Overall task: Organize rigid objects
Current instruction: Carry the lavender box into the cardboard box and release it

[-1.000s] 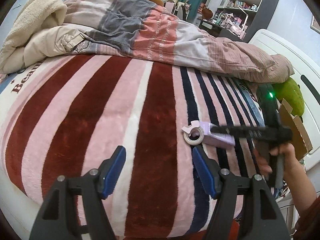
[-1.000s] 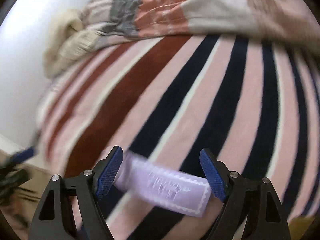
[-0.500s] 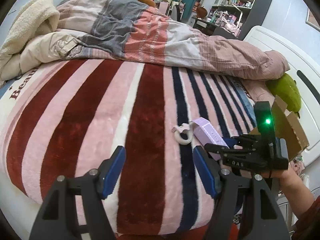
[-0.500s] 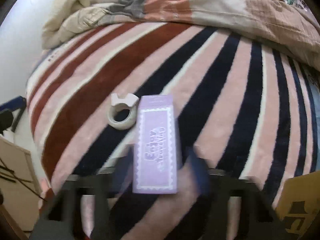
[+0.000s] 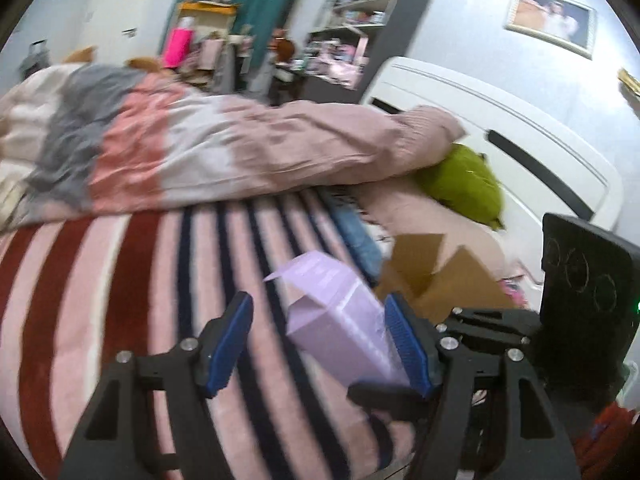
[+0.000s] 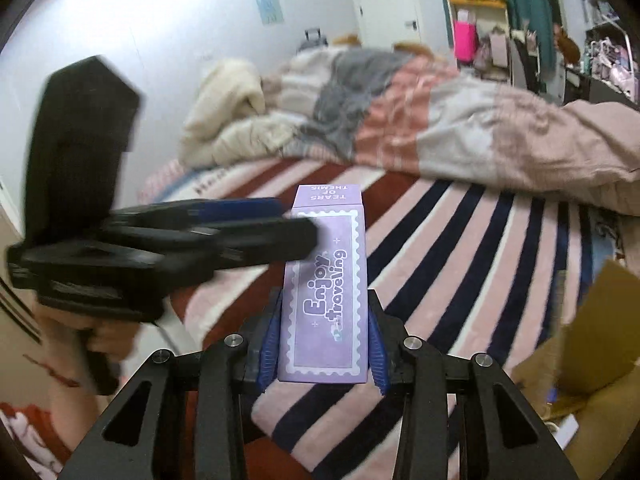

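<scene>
Bedroom clutter fills the background: shelves, a teal curtain, a white headboard, and a bed under a striped blanket [image 6: 460,248] with a rumpled quilt [image 6: 420,120] heaped behind.

At the centre is the purple box [image 6: 325,292], a slim carton printed "Enjoy traveling". It is off the bed, held upright between the blue pads [image 6: 269,336] of the right gripper [image 6: 322,344], whose jaws have closed to the box's width and press on its two long sides near the lower end. The upper end juts forward, away from the tool.

From the left wrist camera, the same box [image 5: 340,312] sits between the fingers of the left gripper [image 5: 320,340], closer to the right-hand pad. Those jaws stand wide and grip nothing; whether the pad touches the box I cannot tell through the blur.

A cardboard box [image 5: 436,280], flaps up, stands just beyond the left gripper's right finger, near the bed's edge and a green cushion [image 5: 464,188].

By my reading, the pickup is done and the carton is in transit; placing it, probably into the cardboard box, remains. Nothing else to sort is visible.
</scene>
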A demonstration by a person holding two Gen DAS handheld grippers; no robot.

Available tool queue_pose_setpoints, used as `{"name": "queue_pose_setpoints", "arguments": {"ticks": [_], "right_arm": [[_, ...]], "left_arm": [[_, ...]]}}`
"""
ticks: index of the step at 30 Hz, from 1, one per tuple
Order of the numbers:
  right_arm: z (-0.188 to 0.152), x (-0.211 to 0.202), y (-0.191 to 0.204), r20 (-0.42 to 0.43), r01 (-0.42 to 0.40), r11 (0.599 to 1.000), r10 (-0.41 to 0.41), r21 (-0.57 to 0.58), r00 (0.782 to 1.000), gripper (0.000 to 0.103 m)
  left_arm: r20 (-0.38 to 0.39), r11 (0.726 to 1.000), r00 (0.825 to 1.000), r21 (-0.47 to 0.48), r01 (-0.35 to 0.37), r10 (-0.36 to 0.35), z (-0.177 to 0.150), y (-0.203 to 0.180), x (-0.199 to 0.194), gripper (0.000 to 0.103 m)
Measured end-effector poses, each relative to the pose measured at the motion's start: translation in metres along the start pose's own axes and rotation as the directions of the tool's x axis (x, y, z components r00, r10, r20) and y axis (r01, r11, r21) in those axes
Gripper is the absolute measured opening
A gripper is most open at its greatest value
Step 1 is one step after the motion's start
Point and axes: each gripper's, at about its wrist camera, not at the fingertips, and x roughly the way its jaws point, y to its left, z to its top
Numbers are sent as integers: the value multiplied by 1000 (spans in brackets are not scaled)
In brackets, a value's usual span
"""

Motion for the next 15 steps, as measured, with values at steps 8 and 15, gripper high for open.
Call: {"name": "queue_pose_setpoints", "arguments": {"ticks": [8,15], "right_arm": [[-18,-66,-67,83,71,989,-82,132,993,33],[-35,-92,-127,6,151,964,-156,219,988,33]], "left_arm": [[-74,984,991,130,123,-114,32,-86,67,40],[-217,973,963,130,190,-159,32,-130,136,39]]}}
